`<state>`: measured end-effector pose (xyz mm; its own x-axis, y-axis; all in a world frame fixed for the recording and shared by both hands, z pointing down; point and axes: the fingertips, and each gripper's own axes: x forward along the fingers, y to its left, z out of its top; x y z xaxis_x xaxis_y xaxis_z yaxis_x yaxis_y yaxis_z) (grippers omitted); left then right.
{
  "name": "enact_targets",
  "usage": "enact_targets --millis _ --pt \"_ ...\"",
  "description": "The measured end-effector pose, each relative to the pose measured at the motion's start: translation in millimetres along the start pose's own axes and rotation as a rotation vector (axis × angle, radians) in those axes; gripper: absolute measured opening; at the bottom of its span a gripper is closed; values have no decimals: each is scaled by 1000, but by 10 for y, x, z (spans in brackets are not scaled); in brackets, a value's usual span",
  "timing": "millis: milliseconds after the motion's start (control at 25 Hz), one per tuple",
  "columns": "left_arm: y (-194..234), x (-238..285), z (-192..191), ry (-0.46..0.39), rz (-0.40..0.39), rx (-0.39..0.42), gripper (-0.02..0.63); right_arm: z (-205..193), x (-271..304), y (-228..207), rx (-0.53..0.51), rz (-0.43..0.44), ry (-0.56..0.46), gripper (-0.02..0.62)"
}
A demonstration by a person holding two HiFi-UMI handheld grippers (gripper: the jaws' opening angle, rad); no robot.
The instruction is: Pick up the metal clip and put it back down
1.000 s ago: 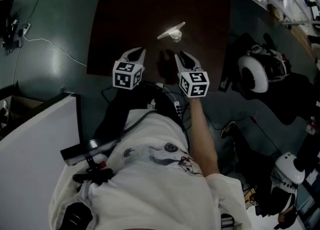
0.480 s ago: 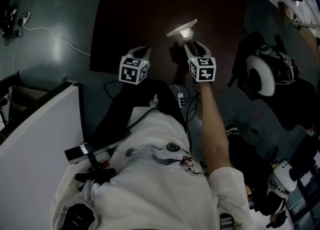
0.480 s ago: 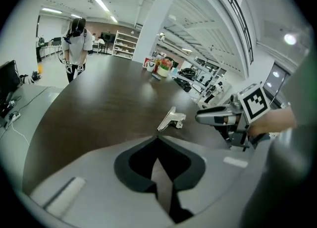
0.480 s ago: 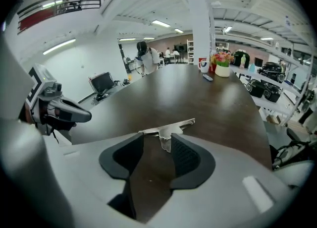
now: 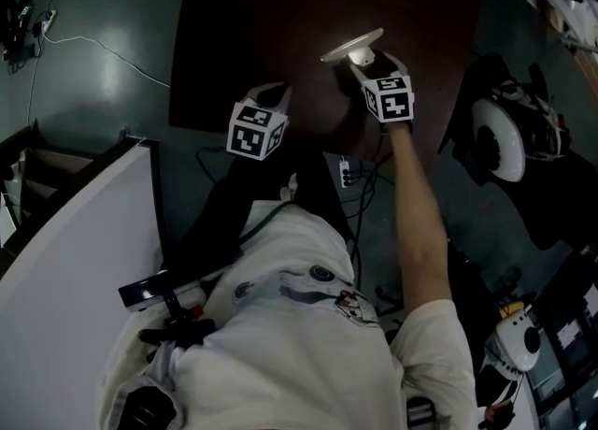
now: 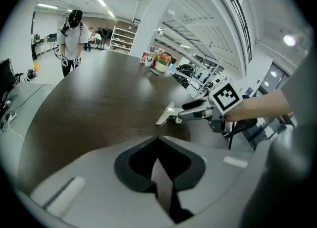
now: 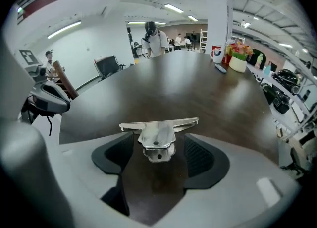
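The metal clip lies on the dark brown table, its flat silver wings spread crosswise. My right gripper has reached it. In the right gripper view the clip's handle stands between the two dark pads with a gap on each side; the jaws are opening. My left gripper hovers at the table's near edge, well left of the clip, shut and empty. From the left gripper view the clip shows at the tips of the right gripper.
Two white helmets lie on the floor to the right of the table. A power strip and cables sit under the table edge. A white partition stands at the left. Flowers and small items occupy the table's far end.
My right gripper has moved forward from the near edge up to the clip, so its handle now sits between the jaws. The left gripper has stayed where it was.
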<state>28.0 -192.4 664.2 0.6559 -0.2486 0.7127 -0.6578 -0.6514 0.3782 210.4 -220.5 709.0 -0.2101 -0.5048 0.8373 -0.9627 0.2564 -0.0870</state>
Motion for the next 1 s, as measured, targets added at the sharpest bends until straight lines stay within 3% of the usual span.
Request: enact_targets --millis 200,640,840,1000 --pt "4 -44 -43 8 3 -4 -2 -44 159 14 -63 31 52 345" --pt "48 -133 -161 16 10 -10 -2 -66 355 1 -111 23 94 319" --pt "59 -129 -146 14 11 -9 -2 -56 286 51 -139 2 62 291" --pt "50 -127 -53 -12 7 2 -2 91 -27 110 -80 -39 -64 291"
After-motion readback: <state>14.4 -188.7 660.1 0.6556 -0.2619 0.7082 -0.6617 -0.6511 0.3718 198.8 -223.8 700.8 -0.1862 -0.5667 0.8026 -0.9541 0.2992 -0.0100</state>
